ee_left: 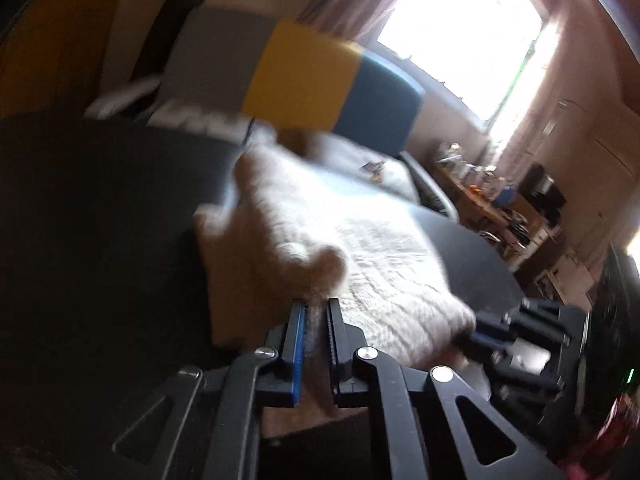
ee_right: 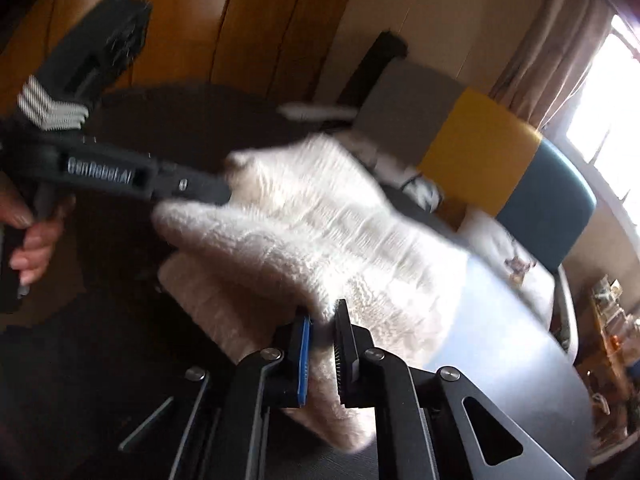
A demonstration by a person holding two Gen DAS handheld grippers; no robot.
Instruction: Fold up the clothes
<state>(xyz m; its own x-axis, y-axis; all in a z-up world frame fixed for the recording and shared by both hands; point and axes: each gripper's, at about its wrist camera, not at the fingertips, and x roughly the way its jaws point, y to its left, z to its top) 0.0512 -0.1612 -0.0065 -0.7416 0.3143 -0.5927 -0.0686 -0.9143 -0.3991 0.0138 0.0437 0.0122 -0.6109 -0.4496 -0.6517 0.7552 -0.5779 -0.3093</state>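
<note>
Left wrist view: the left tongs [ee_left: 314, 308] pinch a fluffy cream knit [ee_left: 360, 248], a sweater perhaps, that lies stretched over a dark round counter [ee_left: 100, 208]. At lower right the right tongs [ee_left: 486, 330] meet the knit's near corner. Behind stand a chair [ee_left: 320, 80] in grey, yellow and blue, and a bright window [ee_left: 460, 20]. Right wrist view: the right tongs [ee_right: 324, 320] pinch a bunched edge of the knit [ee_right: 320, 216], which is lifted partly off the counter [ee_right: 500, 340]. The left tongs [ee_right: 224, 194] reach in from the left, tips buried in wool, held by a hand [ee_right: 32, 232]. The knit looks soft, light and floppy, and likely sags between holds; edges and corners seem the best grip. Motion blur hides its outline, sleeves and any folds.
</note>
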